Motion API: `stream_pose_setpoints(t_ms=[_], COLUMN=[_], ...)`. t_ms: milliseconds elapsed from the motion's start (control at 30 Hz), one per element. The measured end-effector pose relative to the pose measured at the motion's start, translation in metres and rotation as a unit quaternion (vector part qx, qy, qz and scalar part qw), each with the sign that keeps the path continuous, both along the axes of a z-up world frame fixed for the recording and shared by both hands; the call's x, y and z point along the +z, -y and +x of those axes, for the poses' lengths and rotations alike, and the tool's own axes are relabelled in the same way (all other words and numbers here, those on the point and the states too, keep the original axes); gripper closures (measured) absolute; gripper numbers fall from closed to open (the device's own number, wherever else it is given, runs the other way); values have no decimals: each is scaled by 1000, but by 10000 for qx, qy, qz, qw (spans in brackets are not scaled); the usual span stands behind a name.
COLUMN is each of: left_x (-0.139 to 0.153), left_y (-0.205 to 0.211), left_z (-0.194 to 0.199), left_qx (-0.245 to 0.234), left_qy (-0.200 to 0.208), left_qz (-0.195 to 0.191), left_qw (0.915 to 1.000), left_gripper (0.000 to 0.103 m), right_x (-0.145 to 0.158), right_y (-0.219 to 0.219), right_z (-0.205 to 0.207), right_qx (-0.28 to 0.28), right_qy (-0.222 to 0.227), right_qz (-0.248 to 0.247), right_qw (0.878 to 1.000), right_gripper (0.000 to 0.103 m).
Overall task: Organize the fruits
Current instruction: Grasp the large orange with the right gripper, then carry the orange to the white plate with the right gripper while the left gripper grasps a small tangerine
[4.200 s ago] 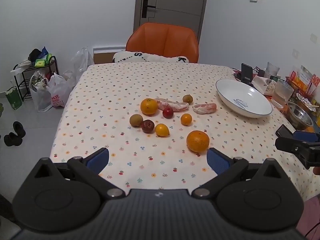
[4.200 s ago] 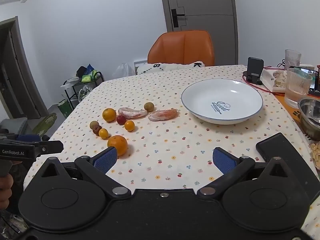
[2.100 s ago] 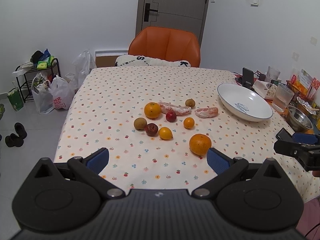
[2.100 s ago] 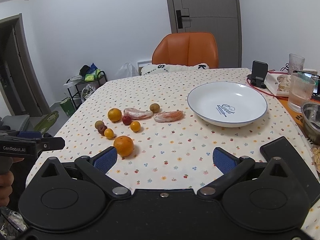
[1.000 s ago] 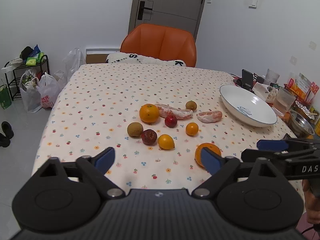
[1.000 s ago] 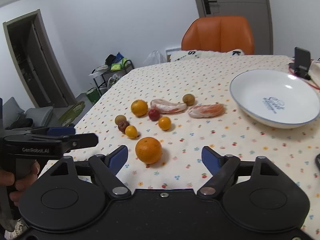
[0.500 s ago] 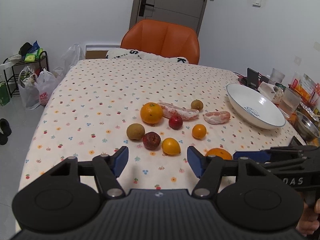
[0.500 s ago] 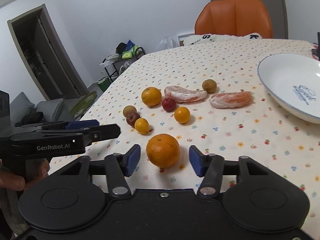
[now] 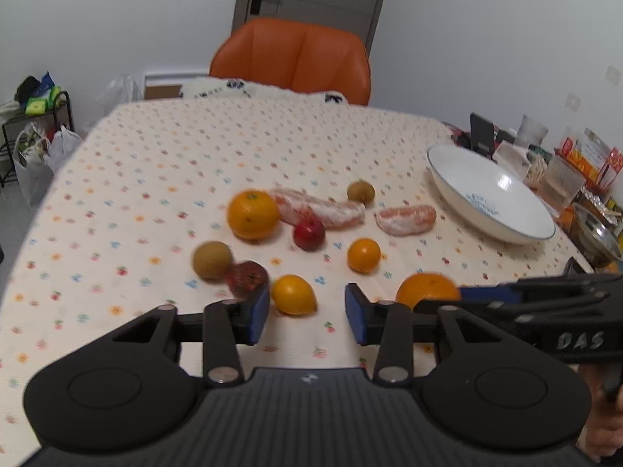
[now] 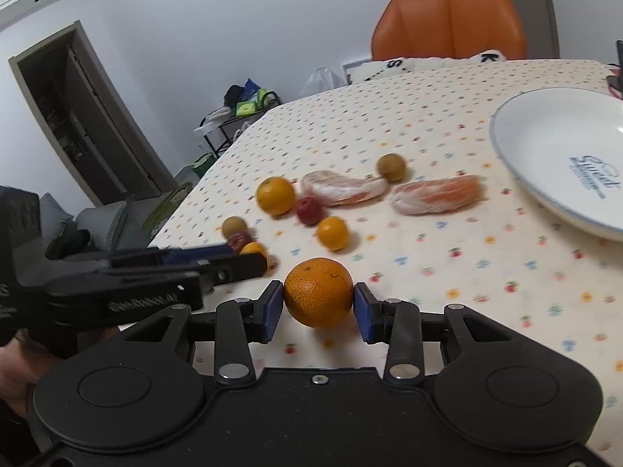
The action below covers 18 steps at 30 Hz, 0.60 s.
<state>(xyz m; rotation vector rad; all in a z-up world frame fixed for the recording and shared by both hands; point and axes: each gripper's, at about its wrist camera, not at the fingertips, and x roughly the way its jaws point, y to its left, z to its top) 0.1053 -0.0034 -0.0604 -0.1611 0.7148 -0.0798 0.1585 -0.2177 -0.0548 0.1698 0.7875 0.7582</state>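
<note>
— Where is the large round orange (image 10: pixel 318 292)?
— Low centre of the right wrist view, clenched between the right gripper's (image 10: pixel 316 306) blue pads.
— And the left gripper (image 9: pixel 307 313)?
— Parted, empty, its pads flanking a small yellow-orange citrus (image 9: pixel 293 295) on the spotted tablecloth (image 9: pixel 163 163).

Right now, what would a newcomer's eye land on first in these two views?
First, the big orange near the table's front edge, sitting between the blue pads of the right gripper, which looks closed on it. Next, the left gripper hanging open around a small yellow-orange fruit, with the rest of the fruit scattered mid-table. Then the empty white bowl off to the right, and the orange chair at the far end.
</note>
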Motion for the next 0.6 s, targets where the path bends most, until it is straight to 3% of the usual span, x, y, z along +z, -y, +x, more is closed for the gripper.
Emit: stream_pose_setpoints(t_ms=[133,267,600], left_x=[-7,-7,16], left_y=[9,19,41], left_z=[8,14,20], left_qx=[51,123,-187], left_qy=[-47,-57,148], left_qz=[145,484,405], left_qw=[9999,9987,9989], left_gripper=[67,82,82], right_x=[-1,-3,5], right_y=[14,26,56], right_z=[6,12,21], right_qx=[-104,-176,-415], right_qy=[-8,-23,104], right_qz=[11,67,322], right_qw=[9999,9998,9986], right_gripper=[66,66,66])
